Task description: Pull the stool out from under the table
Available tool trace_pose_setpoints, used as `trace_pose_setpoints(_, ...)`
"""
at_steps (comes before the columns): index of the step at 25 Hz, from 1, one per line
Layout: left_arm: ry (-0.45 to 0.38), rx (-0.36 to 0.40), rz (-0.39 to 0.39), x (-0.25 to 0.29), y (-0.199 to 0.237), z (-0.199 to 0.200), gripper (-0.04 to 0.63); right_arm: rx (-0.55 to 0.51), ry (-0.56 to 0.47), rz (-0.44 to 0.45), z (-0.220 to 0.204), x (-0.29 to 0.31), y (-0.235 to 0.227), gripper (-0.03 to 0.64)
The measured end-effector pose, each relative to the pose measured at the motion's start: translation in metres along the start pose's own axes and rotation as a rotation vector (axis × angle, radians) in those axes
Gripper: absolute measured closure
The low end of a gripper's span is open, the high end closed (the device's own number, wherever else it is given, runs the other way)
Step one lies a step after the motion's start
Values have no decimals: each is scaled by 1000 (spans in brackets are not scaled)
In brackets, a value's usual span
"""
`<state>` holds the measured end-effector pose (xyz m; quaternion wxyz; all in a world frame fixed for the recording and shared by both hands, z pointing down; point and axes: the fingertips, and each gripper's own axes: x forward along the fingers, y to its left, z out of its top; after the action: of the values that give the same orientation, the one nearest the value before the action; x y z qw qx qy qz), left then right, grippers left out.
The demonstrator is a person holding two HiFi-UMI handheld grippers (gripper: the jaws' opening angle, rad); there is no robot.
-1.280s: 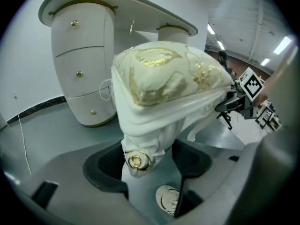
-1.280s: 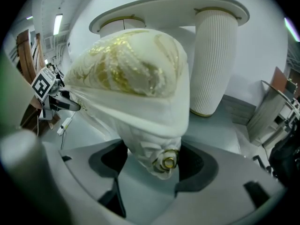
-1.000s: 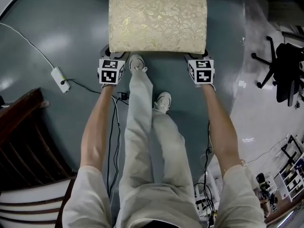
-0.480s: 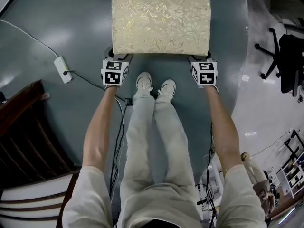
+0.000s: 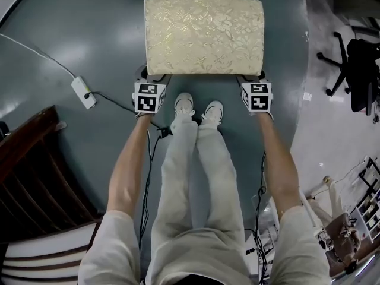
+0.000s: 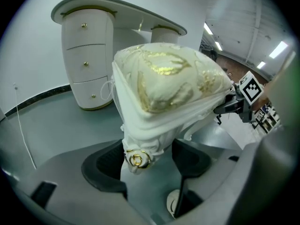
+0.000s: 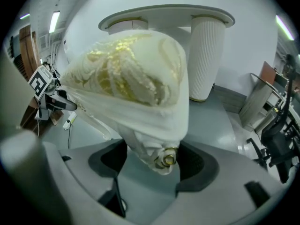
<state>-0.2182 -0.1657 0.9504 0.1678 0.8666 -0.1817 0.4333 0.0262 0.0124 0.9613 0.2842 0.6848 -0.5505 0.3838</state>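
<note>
The stool [image 5: 203, 33] has a cream cushion with a gold floral pattern and stands on the grey floor in front of my feet. My left gripper [image 5: 148, 83] is at its near-left corner. In the left gripper view, my left gripper [image 6: 145, 165] is shut on the white corner leg with the gold rosette [image 6: 137, 159]. At the near-right corner, my right gripper [image 5: 255, 85] holds the matching leg [image 7: 164, 158]; the right gripper view shows the right gripper [image 7: 152, 165] shut on it. The white dressing table [image 6: 86, 60] stands behind the stool, apart from it.
A white power strip [image 5: 84, 92] and its cable lie on the floor to the left. Dark wooden furniture [image 5: 29, 159] is at the lower left. A black office chair [image 5: 356, 70] stands to the right. The person's shoes [image 5: 184, 105] are just behind the stool.
The stool has come away from the table toward the person, held in both grippers. The person's feet have stepped back and now stand side by side.
</note>
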Motion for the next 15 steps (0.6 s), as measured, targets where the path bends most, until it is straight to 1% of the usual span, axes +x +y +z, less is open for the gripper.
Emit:
trace_pose_setpoints(3, -4, -11, 6, -13, 2, -2, 298, 25, 0, -9, -2, -10, -1, 299)
trace_pose_setpoints(5, -3, -14, 10, -24, 3, -6, 298, 29, 1, -12, -5, -19, 0, 334)
trace_pose_setpoints(6, -2, -18, 11, -30, 3, -7, 298, 30, 4, -13, -6, -24, 0, 333)
trace_pose_setpoints(7, -1, -26, 12, -36, 3, -9, 299, 31, 9, -15, -8, -29, 0, 347)
trace_pose_setpoints(8, 2, -35, 11, -42, 2, -11, 299, 33, 14, -18, -9, -35, 0, 373)
trace_pose_setpoints(10, 8, -54, 11, -55, -2, -13, 309, 39, 23, -21, -11, -47, 0, 387)
trace_pose_setpoints(11, 9, -62, 13, -62, -4, -13, 337, 43, 27, -21, -11, -53, 2, 407)
trace_pose_setpoints(12, 10, -69, 15, -69, -7, -12, 382, 47, 31, -21, -12, -59, 4, 430)
trace_pose_setpoints(13, 11, -74, 17, -75, -10, -11, 402, 51, 37, -21, -12, -65, 5, 442)
trace_pose_setpoints(15, 16, -84, 12, -85, -18, -7, 449, 60, 50, -20, -12, -78, 8, 488)
